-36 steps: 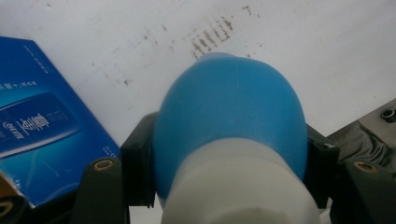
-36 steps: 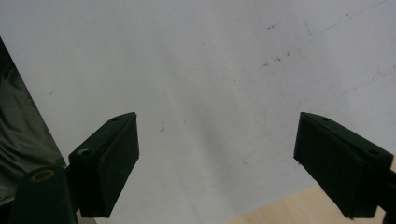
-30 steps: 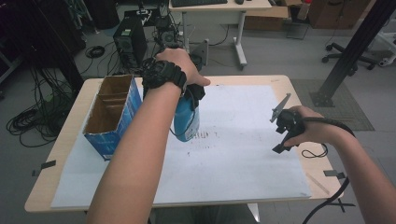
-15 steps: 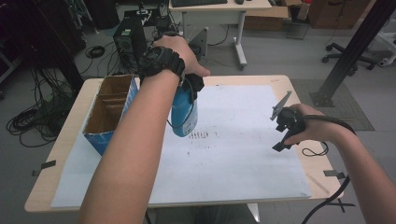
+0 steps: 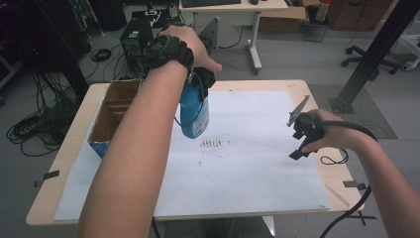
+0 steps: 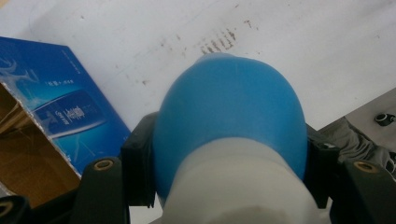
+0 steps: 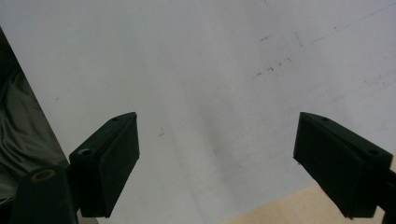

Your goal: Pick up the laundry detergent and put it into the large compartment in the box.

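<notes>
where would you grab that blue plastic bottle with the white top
Across the white top of the blue plastic bottle, coming from above: it hangs upright and narrows there, so the jaws span it. The left gripper grips it that way, above the white paper sheet.

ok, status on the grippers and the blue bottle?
Left gripper shut on blue bottle, held above the paper. Right gripper open, empty. Cardboard box beside bottle, not touching.

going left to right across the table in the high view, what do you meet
cardboard box → blue bottle held in the left tongs → dark smudges on the white paper → right tongs, open and empty
</notes>
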The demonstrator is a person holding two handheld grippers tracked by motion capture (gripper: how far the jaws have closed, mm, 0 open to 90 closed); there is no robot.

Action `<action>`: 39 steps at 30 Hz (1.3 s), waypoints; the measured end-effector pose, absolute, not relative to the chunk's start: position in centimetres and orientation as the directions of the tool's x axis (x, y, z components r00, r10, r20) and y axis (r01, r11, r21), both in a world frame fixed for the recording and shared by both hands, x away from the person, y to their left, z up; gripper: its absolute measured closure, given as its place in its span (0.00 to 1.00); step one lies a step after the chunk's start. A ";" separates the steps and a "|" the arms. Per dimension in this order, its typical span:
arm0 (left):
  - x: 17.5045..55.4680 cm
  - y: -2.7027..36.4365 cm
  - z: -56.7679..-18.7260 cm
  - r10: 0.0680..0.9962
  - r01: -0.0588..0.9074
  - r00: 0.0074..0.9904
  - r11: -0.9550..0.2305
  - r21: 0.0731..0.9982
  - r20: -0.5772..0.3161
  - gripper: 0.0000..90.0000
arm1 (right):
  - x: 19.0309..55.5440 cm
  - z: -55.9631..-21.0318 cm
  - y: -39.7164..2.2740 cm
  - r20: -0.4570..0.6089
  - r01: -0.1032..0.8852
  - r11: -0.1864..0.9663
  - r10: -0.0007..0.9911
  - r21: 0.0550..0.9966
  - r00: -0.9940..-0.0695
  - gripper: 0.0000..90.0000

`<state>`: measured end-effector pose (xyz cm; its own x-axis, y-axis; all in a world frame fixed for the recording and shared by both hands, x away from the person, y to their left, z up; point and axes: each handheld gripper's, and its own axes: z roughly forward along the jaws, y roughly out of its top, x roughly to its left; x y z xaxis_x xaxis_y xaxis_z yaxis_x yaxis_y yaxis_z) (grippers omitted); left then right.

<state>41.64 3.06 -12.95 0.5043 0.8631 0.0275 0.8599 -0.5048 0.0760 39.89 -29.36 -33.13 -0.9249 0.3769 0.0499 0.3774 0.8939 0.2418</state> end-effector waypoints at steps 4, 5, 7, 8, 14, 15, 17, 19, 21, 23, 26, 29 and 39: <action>41.7 3.3 -12.8 0.864 0.862 0.501 -0.503 0.070 0.042 0.42 | 40.0 -33.2 -29.3 0.051 0.377 0.894 0.377 0.240 -0.925 0.16; 41.7 3.3 -12.8 0.865 0.862 0.500 -0.502 0.070 0.044 0.42 | 40.0 -33.2 -29.3 0.051 0.377 0.895 0.376 0.239 -0.925 0.16; 41.7 3.5 -12.8 0.868 0.865 0.494 -0.496 0.074 0.045 0.42 | 40.0 -33.2 -29.3 0.051 0.378 0.894 0.377 0.240 -0.925 0.16; 41.7 3.6 -12.7 0.870 0.867 0.492 -0.493 0.074 0.041 0.42 | 40.0 -33.2 -29.3 0.052 0.378 0.894 0.377 0.239 -0.925 0.16; 41.8 4.0 -12.6 0.880 0.876 0.473 -0.474 0.084 0.036 0.42 | 40.1 -33.3 -29.4 0.055 0.378 0.895 0.376 0.236 -0.925 0.16; 41.8 4.1 -12.5 0.881 0.877 0.472 -0.473 0.085 0.035 0.42 | 40.0 -33.3 -29.5 0.054 0.379 0.895 0.378 0.236 -0.924 0.16; 41.8 4.3 -12.5 0.884 0.880 0.467 -0.467 0.088 0.032 0.42 | 40.0 -33.2 -29.5 0.054 0.383 0.894 0.381 0.235 -0.923 0.16; 41.8 4.5 -12.4 0.887 0.882 0.461 -0.462 0.090 0.031 0.42 | 40.0 -33.2 -29.6 0.054 0.382 0.894 0.380 0.236 -0.923 0.16; 41.8 4.7 -12.3 0.891 0.886 0.453 -0.454 0.092 0.033 0.42 | 40.0 -33.2 -29.7 0.055 0.383 0.893 0.382 0.238 -0.923 0.16; 41.8 4.8 -12.3 0.893 0.889 0.448 -0.449 0.091 0.035 0.42 | 40.0 -33.2 -29.7 0.054 0.384 0.892 0.382 0.237 -0.922 0.16; 41.8 5.4 -12.0 0.900 0.895 0.435 -0.436 0.094 0.033 0.42 | 39.9 -33.1 -29.9 0.054 0.385 0.892 0.383 0.238 -0.922 0.16; 41.8 5.9 -11.8 0.909 0.904 0.416 -0.417 0.098 0.029 0.42 | 40.0 -33.1 -29.9 0.053 0.386 0.891 0.385 0.238 -0.921 0.16; 42.1 8.0 -11.4 0.929 0.922 0.368 -0.369 0.114 0.031 0.42 | 40.1 -33.3 -29.7 0.057 0.383 0.893 0.381 0.234 -0.923 0.16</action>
